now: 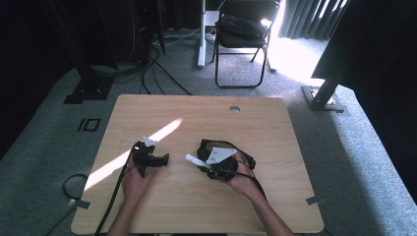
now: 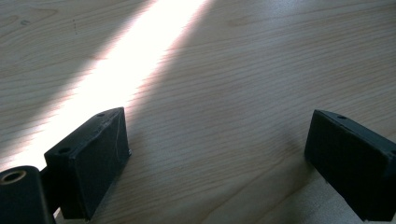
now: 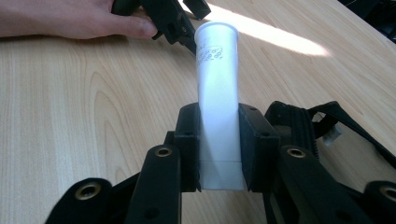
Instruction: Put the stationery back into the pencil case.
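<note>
My right gripper (image 3: 219, 140) is shut on a white plastic tube (image 3: 215, 93), pads pressing its flat lower end. The tube's round end points away, toward the other hand. In the high view the right gripper (image 1: 200, 165) sits right of the table's middle and the tube (image 1: 192, 160) sticks out to the left. My left gripper (image 2: 219, 154) hovers low over bare wood with its jaws wide apart and nothing between them. From above, the left gripper (image 1: 153, 157) lies left of centre, a short gap from the tube's tip.
A black strapped pouch (image 1: 212, 146) lies on the wooden table (image 1: 275, 196) just behind the right gripper, seen too as the pouch (image 3: 303, 126). A sunlight stripe (image 1: 164, 130) crosses the table. A cable hole (image 1: 234, 109) sits near the far edge. A folding chair (image 1: 243, 34) stands beyond.
</note>
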The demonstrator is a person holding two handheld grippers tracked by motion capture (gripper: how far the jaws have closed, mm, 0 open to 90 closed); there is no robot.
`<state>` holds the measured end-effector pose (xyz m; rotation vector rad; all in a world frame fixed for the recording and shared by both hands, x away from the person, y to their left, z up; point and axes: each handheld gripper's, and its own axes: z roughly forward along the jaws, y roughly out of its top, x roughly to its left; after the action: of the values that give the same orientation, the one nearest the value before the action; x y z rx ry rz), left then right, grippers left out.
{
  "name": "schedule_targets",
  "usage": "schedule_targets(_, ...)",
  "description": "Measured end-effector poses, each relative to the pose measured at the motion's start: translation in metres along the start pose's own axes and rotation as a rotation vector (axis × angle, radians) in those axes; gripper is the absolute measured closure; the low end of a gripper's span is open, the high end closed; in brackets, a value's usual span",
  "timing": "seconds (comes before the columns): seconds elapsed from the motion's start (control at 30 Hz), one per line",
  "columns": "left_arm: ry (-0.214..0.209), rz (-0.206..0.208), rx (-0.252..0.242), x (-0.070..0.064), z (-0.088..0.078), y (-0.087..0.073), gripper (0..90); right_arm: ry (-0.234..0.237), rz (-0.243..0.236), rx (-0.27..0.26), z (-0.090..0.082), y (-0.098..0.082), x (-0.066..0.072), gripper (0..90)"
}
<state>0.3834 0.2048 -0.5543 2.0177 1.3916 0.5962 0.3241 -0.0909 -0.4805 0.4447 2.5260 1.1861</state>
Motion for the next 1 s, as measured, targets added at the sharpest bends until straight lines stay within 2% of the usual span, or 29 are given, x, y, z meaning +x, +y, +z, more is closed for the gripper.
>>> schedule_targets(1.0,0.0,0.0,0.0,0.0,0.0,0.0,6.5,-0.033,0.006,-0.007,-0.012,-0.002,-0.01,71.4)
